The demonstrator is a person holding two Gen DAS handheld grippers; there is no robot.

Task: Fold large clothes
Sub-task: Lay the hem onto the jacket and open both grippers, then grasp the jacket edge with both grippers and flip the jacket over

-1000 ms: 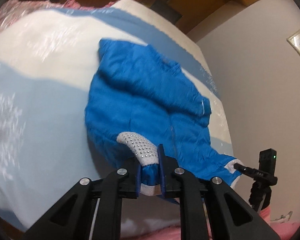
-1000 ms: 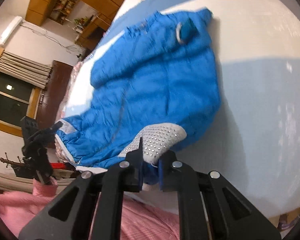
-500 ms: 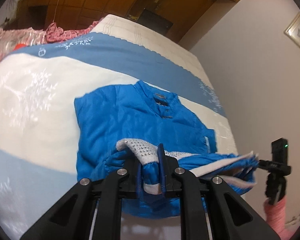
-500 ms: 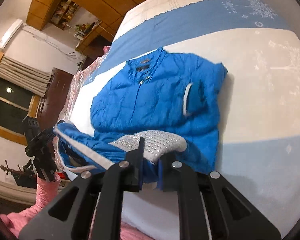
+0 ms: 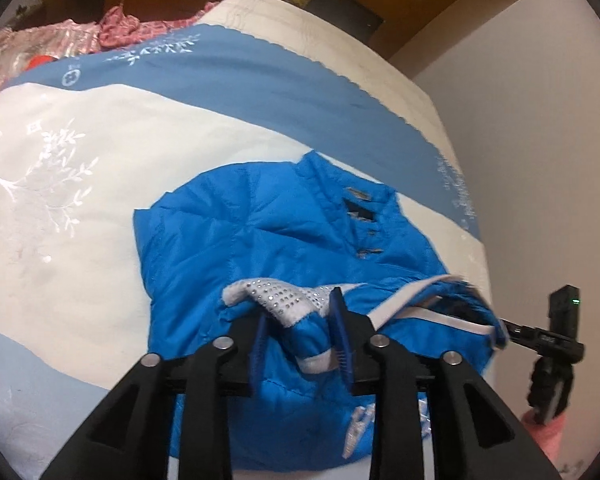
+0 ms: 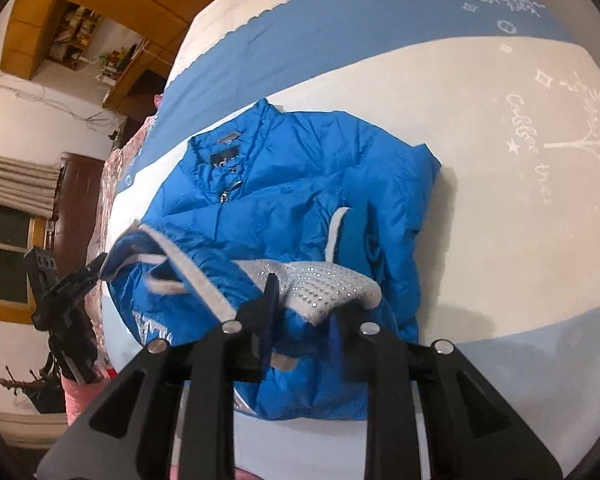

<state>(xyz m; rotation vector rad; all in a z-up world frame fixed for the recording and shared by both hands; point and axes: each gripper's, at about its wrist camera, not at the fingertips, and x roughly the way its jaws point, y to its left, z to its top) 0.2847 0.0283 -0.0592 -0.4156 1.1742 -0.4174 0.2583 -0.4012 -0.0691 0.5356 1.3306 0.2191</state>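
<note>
Jacket (image 5: 260, 240) lies collar-away on the striped bedspread (image 5: 80, 184), its hem carried up over the chest so the fold halves its length. We have the left gripper (image 5: 300, 336) with its jaws parted around one studded hem corner (image 5: 276, 300), apparently letting go; the right gripper (image 6: 304, 320) likewise stands apart around the other hem corner (image 6: 328, 284), so the fabric can drop flat.

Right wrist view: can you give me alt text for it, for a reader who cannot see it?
A blue jacket lies on a bed with a blue-and-white cover, its hem lifted and folded toward the collar. The right tool, fingers parted, has the studded grey hem panel between them. The left tool shows at the hem's far corner.
</note>
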